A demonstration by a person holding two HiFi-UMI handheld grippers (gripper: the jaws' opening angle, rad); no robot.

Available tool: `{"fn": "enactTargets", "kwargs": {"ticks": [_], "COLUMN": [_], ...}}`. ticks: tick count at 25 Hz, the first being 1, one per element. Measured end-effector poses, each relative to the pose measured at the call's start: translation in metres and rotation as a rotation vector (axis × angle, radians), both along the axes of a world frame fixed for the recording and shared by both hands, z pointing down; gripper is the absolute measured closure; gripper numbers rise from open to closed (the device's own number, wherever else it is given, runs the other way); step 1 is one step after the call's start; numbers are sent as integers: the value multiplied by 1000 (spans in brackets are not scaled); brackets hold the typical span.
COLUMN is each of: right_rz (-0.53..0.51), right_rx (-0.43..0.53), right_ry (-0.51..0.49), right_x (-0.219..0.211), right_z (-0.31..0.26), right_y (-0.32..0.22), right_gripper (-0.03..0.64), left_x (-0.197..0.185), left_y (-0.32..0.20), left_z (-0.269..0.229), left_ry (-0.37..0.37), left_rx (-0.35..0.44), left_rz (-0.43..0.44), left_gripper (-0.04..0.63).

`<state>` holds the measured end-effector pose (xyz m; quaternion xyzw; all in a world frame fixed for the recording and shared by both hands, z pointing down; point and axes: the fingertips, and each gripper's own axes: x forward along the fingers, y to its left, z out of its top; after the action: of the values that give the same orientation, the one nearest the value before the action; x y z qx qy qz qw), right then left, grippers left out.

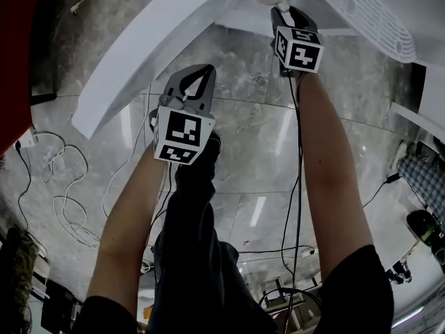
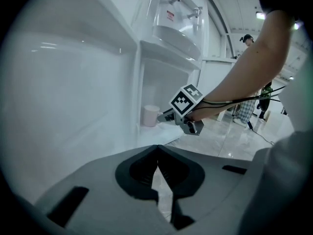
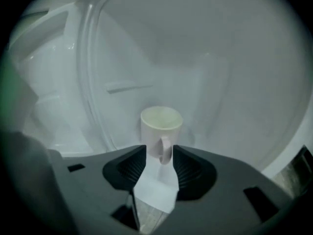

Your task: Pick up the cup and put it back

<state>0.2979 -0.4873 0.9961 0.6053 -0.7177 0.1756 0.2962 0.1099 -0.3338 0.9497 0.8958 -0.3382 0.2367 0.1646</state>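
Right gripper view puts the cup (image 3: pixel 161 125) just ahead of my right gripper (image 3: pixel 159 155), handle between its parted jaws yet ungripped, so I judge this the reach-in: next, ease forward and close on the handle; my left gripper (image 2: pixel 157 151) has its jaws together, empty.

Dim bluish light; lamp streaks glare on the floor (image 1: pixel 259 211); fisheye edges go black; the cup (image 3: pixel 161 124) looks hazy
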Motion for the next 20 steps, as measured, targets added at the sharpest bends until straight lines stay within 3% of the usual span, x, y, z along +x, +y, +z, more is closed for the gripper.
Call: {"fn": "enactTargets", "kwargs": {"ticks": [3,8,15,20], "right_rz": [-1,-42,-113,-74], "right_rx": [-7,-64,-66,-58], "right_ry": [19,78,96,31], "right_x": [1,1,-26,-44], "right_z": [4,10,-22,-64], "right_y": [-10,-16,8,48], "right_gripper": [448,562,572,572], "left_x": [3,4,-8,-18], "left_y": [-7,-3,21,44], "left_z": [-5,-5,-23,-68], "left_ry": [24,35,17,16], "left_rx": [12,6,-10,4], "left_rz": [-13,-28,-31,-26], "left_gripper": [586,586,586,586]}}
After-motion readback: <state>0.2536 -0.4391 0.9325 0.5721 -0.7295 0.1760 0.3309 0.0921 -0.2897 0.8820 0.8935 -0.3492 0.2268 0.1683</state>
